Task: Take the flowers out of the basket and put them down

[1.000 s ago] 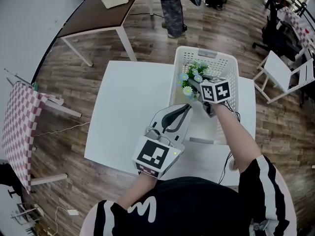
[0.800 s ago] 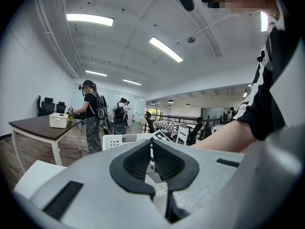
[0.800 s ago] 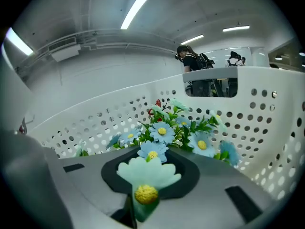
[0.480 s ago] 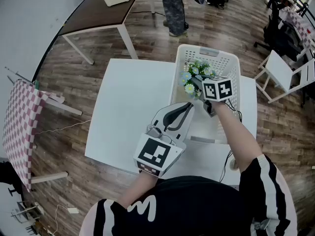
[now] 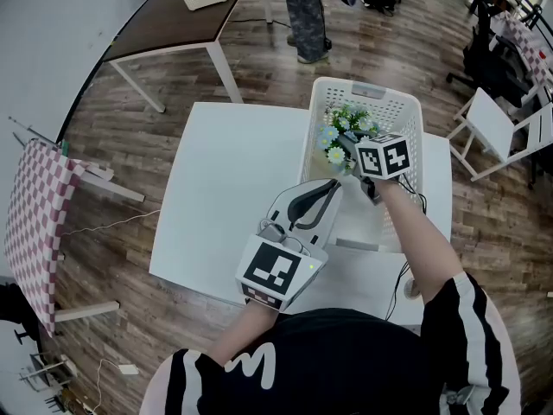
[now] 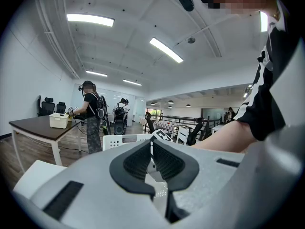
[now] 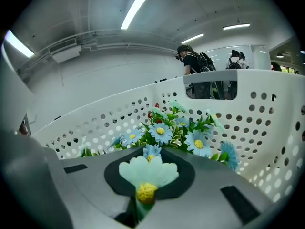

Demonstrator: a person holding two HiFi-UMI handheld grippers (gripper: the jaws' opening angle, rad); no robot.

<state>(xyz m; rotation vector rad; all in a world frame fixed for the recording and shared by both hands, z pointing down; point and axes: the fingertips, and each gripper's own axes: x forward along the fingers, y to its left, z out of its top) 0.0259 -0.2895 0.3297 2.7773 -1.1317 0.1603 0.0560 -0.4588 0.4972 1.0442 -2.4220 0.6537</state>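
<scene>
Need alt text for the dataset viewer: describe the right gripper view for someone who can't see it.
The right tool, its jaws having just been closing, pinches the stem of a pale flower with a yellow centre. Behind it a bunch of blue flowers lies in a white perforated basket, with people standing beyond its rim.

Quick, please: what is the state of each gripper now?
Left gripper: closed, holding nothing.
Right gripper: jaws have just been closing, now holding a pale flower.
</scene>
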